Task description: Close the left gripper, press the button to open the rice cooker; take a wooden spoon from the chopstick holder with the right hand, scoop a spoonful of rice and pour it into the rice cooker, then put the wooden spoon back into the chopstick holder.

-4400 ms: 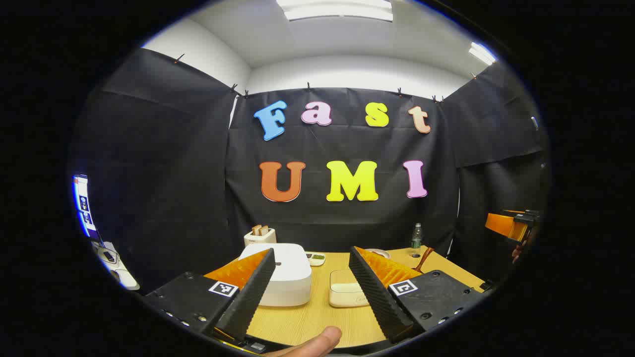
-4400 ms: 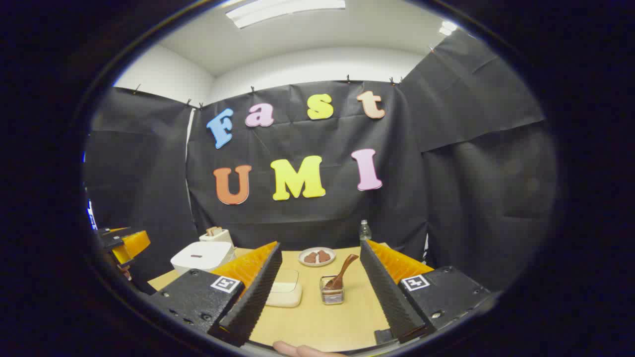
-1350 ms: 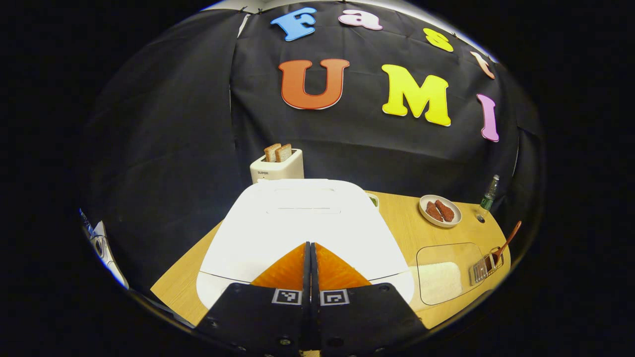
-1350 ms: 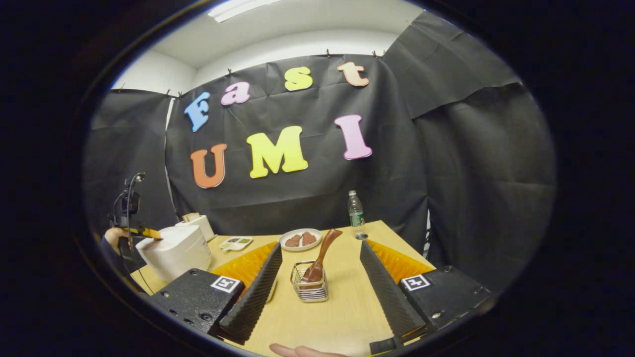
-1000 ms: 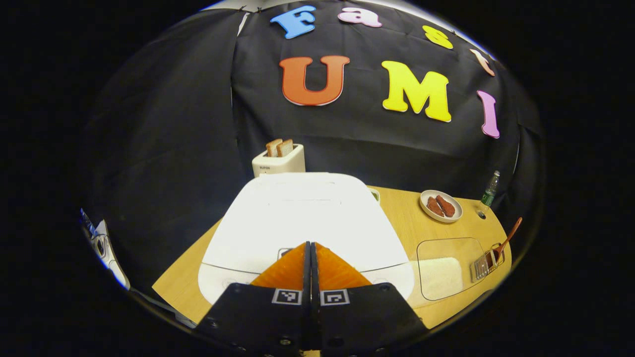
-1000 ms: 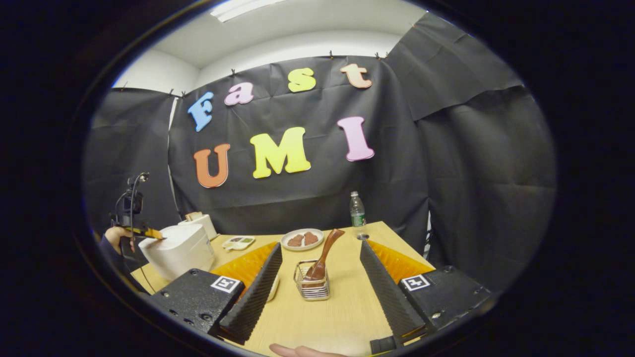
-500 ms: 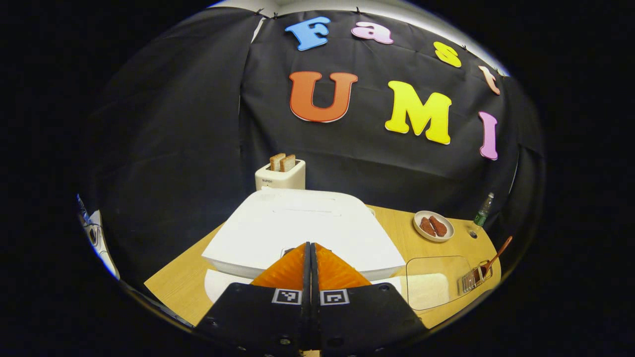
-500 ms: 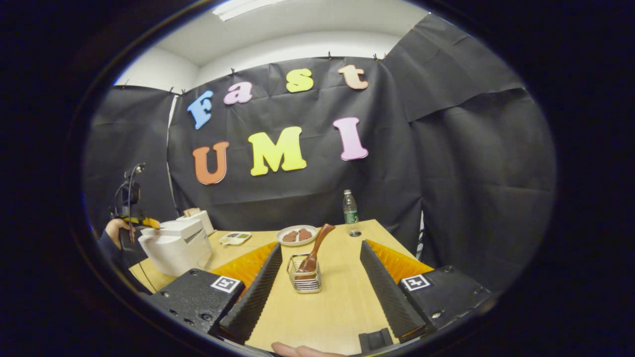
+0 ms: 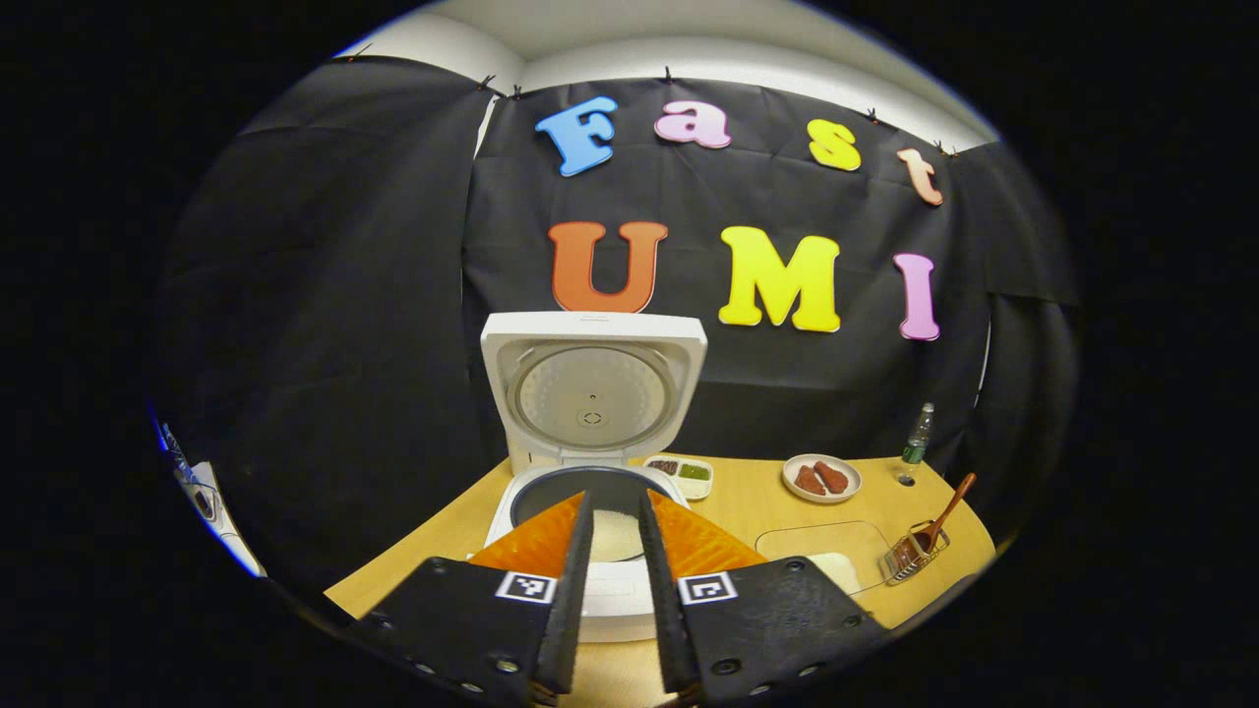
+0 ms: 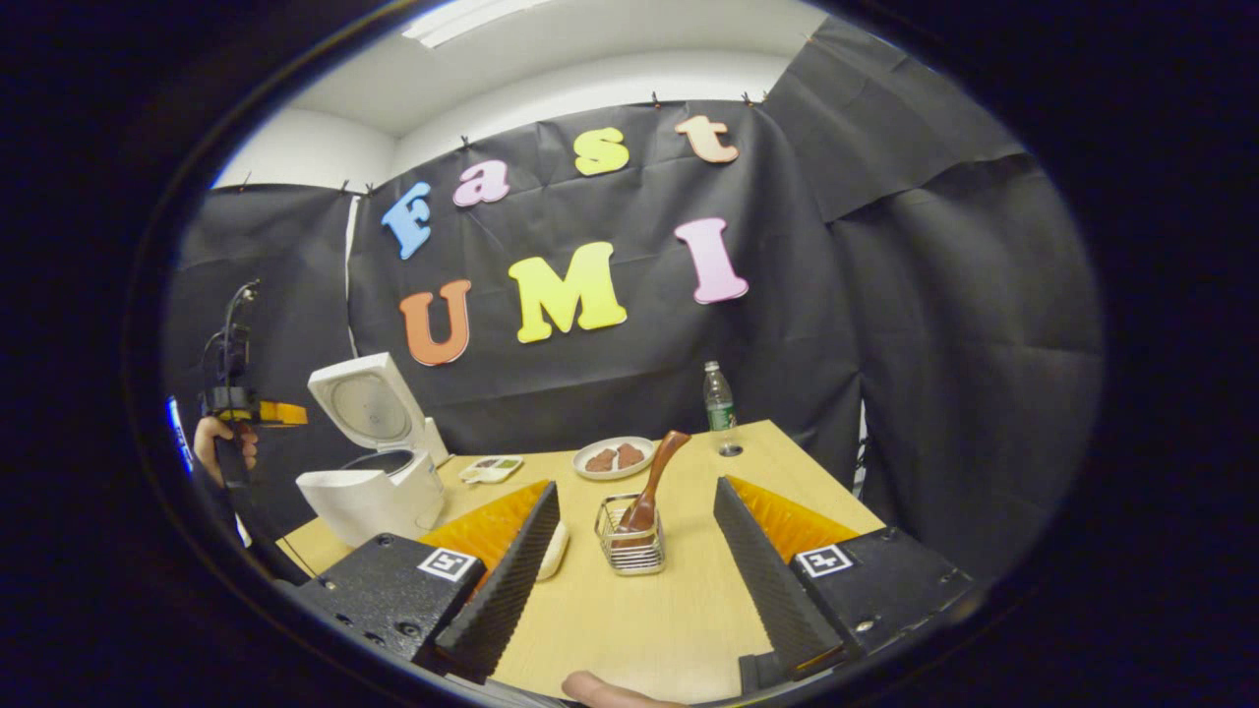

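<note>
Lid of white square rice cooker (image 9: 593, 393) is up | my left gripper (image 9: 617, 602) slightly parted; right gripper (image 10: 629, 570) wide apart | next I grasp brown wooden spoon (image 10: 654, 482) in wire chopstick holder (image 10: 631, 549)

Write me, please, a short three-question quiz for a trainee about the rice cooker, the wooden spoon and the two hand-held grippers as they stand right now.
1. True or false: the rice cooker has its lid up.
2. Where is the wooden spoon? A) in the chopstick holder B) in the right hand-held gripper C) lying on the plate
3. Fill in: the left hand-held gripper has a narrow ____ between its fingers.

Key: 1 true; 2 A; 3 gap.
</note>
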`<action>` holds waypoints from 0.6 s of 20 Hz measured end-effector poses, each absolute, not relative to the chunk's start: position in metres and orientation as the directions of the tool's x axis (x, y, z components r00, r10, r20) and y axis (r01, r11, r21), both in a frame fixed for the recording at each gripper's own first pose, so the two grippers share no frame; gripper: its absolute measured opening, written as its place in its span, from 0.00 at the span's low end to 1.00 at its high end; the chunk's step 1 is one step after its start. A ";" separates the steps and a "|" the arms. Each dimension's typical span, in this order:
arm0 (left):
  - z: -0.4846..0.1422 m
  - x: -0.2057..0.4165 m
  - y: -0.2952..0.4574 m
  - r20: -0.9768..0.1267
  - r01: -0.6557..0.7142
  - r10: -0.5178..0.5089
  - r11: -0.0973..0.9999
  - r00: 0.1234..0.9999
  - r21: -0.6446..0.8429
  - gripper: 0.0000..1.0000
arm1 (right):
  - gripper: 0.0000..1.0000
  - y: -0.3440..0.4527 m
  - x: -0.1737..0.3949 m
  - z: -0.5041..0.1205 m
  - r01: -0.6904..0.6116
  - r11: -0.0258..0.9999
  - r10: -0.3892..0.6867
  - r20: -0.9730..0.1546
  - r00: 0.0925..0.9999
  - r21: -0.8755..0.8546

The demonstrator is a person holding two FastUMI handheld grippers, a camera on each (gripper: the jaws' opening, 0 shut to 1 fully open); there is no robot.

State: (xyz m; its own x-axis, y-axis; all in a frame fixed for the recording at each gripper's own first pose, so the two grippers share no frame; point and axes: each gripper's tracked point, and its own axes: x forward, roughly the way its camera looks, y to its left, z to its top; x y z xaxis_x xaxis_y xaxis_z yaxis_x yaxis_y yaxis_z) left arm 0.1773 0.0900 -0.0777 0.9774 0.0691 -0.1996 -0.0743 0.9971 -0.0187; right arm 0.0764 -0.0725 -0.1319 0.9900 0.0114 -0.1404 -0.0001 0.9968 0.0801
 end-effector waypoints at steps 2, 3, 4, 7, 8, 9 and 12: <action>-0.071 0.155 0.084 -0.156 -0.065 0.067 0.998 0.985 0.023 0.54 | 1.00 -0.078 0.081 -0.140 0.020 0.998 -0.009 -0.165 0.986 0.067; -0.068 0.145 0.081 -0.136 -0.060 0.064 0.998 0.989 0.033 0.75 | 1.00 -0.079 0.082 -0.143 0.026 0.997 -0.014 -0.174 0.985 0.067; -0.064 0.133 0.078 -0.120 -0.061 0.064 0.998 0.991 0.028 0.96 | 1.00 -0.081 0.085 -0.144 0.030 0.997 -0.017 -0.180 0.984 0.068; -0.045 0.094 0.068 -0.054 -0.054 0.055 0.998 0.997 0.014 0.96 | 1.00 -0.085 0.100 -0.148 0.035 0.996 -0.018 -0.186 0.982 0.086; -0.041 0.083 0.064 -0.039 -0.044 0.045 0.999 0.998 0.012 0.96 | 1.00 -0.087 0.108 -0.149 0.035 0.995 -0.016 -0.189 0.982 0.095; -0.041 0.072 0.057 -0.029 -0.028 0.029 1.000 0.999 0.011 0.96 | 1.00 -0.089 0.117 -0.151 0.036 0.994 -0.016 -0.195 0.981 0.102; -0.037 0.047 0.052 0.002 -0.021 0.021 1.000 1.000 0.005 0.96 | 1.00 -0.086 0.154 -0.155 0.022 0.989 0.005 -0.174 0.985 0.149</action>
State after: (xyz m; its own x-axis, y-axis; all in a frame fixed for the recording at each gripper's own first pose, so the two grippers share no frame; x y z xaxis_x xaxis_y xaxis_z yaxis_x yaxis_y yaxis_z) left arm 0.0469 0.0521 -0.0370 0.9998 0.0210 0.0022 -0.0211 0.9998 0.0052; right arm 0.1539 -0.0860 -0.1548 0.9848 0.0046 -0.1736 0.0216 0.9886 0.1492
